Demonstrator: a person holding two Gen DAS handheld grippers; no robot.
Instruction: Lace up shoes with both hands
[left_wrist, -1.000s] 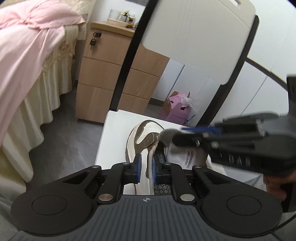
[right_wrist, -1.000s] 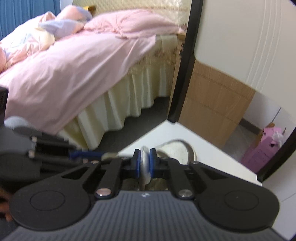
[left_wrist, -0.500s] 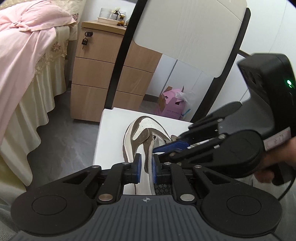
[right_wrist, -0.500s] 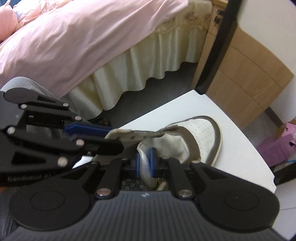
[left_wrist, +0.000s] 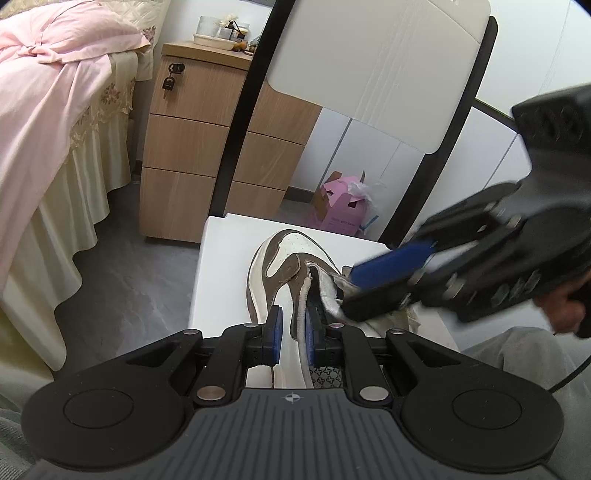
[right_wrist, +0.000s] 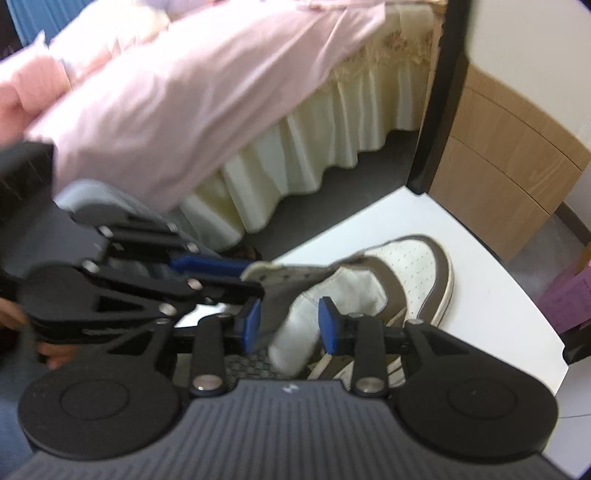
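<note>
A white and brown sneaker (left_wrist: 280, 266) lies on a white chair seat (left_wrist: 229, 266), toe pointing away from me. No lace shows in either view. My left gripper (left_wrist: 293, 334) is shut on the shoe's left eyelet flap (left_wrist: 301, 295). In the right wrist view the left gripper (right_wrist: 255, 277) reaches in from the left, pinching that flap. My right gripper (right_wrist: 289, 325) is opening, with the white tongue (right_wrist: 295, 332) standing loose between its blue pads. From the left wrist view the right gripper (left_wrist: 347, 291) comes in from the right at the tongue (left_wrist: 330, 288).
The chair's white back (left_wrist: 369, 55) and black frame rise behind the shoe. A wooden drawer cabinet (left_wrist: 207, 147) stands behind the chair, a bed with a pink cover (left_wrist: 44, 92) at the left, and a pink box (left_wrist: 343, 206) on the floor. A hand (left_wrist: 565, 306) holds the right gripper.
The right gripper's jaws have spread and let go of the tongue they were pinching, and it has tipped downward over the shoe. The left gripper keeps its hold on the flap.
</note>
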